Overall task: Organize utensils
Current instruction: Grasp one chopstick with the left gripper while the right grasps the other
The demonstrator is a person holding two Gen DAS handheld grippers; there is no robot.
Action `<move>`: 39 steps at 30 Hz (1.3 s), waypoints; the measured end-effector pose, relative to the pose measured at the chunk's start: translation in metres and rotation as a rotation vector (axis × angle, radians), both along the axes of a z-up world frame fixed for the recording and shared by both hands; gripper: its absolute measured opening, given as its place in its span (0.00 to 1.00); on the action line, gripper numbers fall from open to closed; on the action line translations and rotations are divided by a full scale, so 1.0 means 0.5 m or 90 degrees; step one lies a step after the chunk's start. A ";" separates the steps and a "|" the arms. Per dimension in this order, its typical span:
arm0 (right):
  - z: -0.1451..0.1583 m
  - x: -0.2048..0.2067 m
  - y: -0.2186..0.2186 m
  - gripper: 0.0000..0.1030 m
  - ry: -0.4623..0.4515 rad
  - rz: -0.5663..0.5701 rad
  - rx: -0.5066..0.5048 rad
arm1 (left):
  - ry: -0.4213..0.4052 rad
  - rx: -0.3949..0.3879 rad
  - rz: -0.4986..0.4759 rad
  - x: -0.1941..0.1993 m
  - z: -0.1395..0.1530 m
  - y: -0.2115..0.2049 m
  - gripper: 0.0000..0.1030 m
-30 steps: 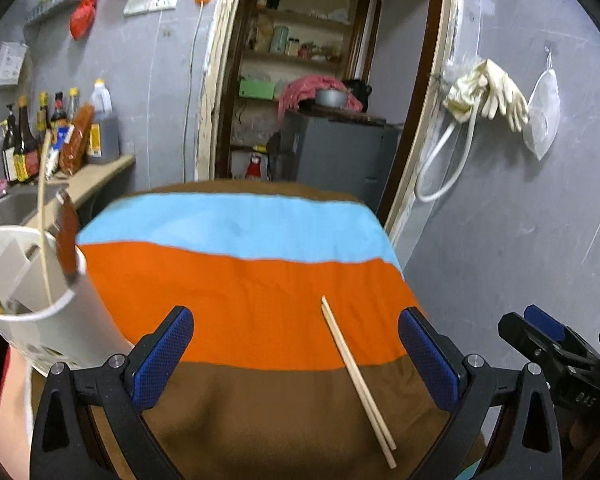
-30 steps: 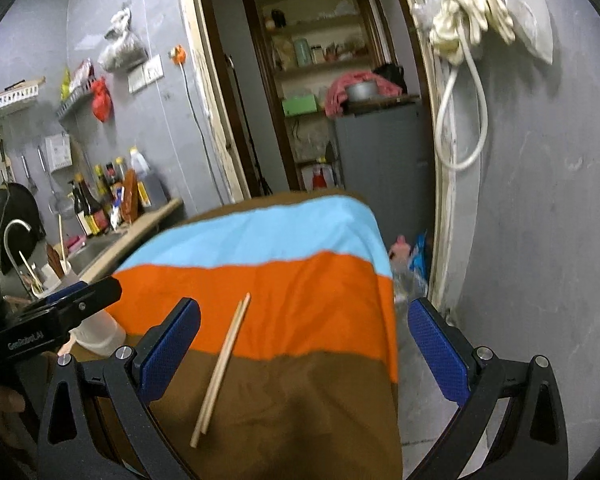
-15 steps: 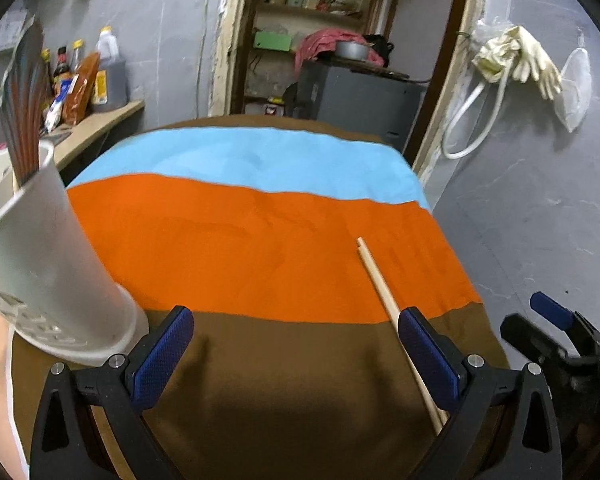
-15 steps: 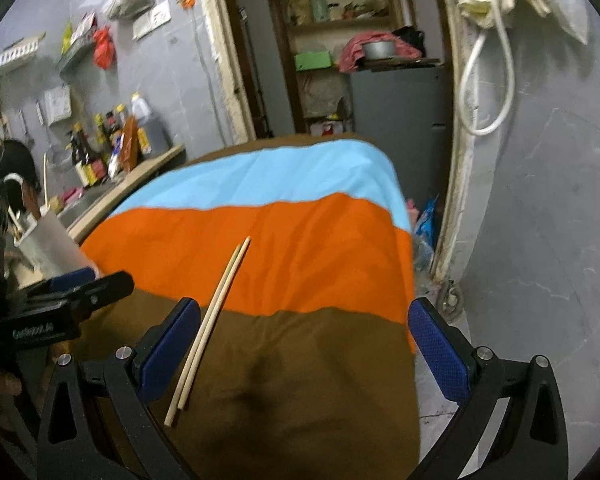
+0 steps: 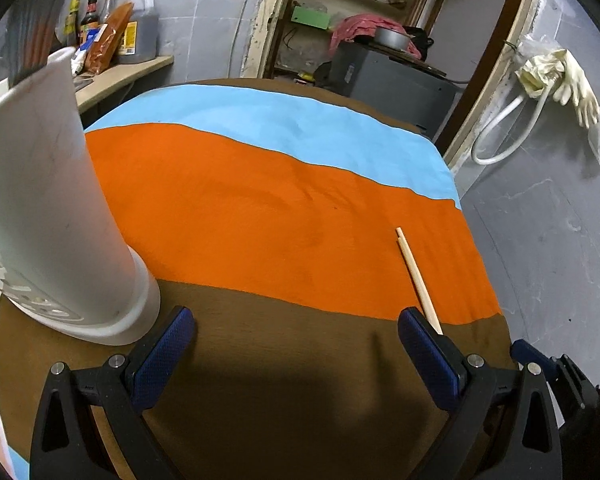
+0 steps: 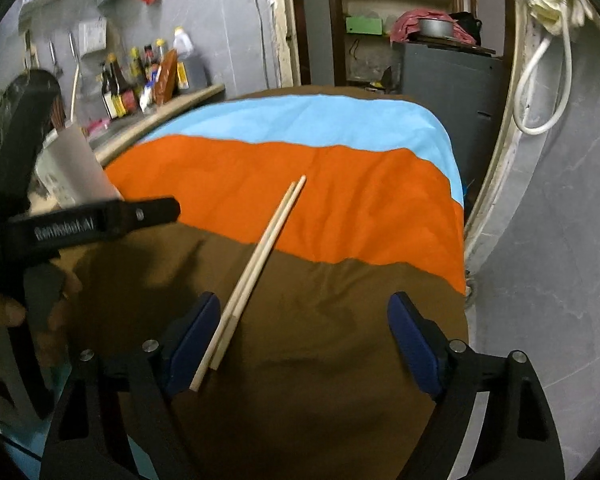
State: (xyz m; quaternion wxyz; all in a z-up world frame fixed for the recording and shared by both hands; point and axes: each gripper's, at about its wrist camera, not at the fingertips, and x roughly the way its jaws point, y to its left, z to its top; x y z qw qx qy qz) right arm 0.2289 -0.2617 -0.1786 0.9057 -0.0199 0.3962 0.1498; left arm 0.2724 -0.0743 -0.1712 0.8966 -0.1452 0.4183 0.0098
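Note:
A pair of pale wooden chopsticks [image 6: 260, 256] lies on the striped cloth, across the orange and brown bands; in the left wrist view the chopsticks [image 5: 416, 276] run behind my right-hand finger. A white utensil holder [image 5: 48, 216] stands on the cloth's left side, close to my left gripper [image 5: 296, 344], which is open and empty. The holder [image 6: 72, 172] also shows in the right wrist view. My right gripper [image 6: 304, 336] is open and empty, low over the brown band, with the chopsticks' near ends by its left finger [image 6: 192, 340].
The table under the cloth [image 5: 260, 208] drops off at the right edge toward a grey wall [image 5: 560, 220] and a doorway. A counter with bottles [image 5: 112, 36] lies at the back left. The left gripper's body [image 6: 92, 224] reaches in from the left in the right wrist view.
Both grippers have moved down and closer to the cloth. The utensil holder has come lower and now stands on the cloth beside the left gripper. The chopsticks have not moved.

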 end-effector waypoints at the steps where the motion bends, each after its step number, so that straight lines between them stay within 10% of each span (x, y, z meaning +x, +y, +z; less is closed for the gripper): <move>1: -0.002 -0.001 0.004 0.77 0.003 0.001 -0.010 | 0.001 0.000 0.001 0.001 0.000 -0.001 1.00; 17: 0.004 -0.016 0.042 0.76 0.011 -0.031 -0.140 | 0.007 -0.013 0.006 0.009 -0.001 0.007 1.00; 20: 0.012 -0.012 0.049 0.39 -0.003 -0.030 -0.157 | 0.008 -0.023 0.000 0.010 -0.002 0.007 0.99; 30: 0.009 -0.007 0.010 0.05 0.014 -0.048 -0.109 | -0.008 -0.053 -0.063 0.010 0.004 -0.018 0.94; 39: -0.007 -0.020 -0.050 0.04 0.062 -0.112 -0.027 | 0.008 -0.099 -0.150 0.035 -0.001 -0.067 0.65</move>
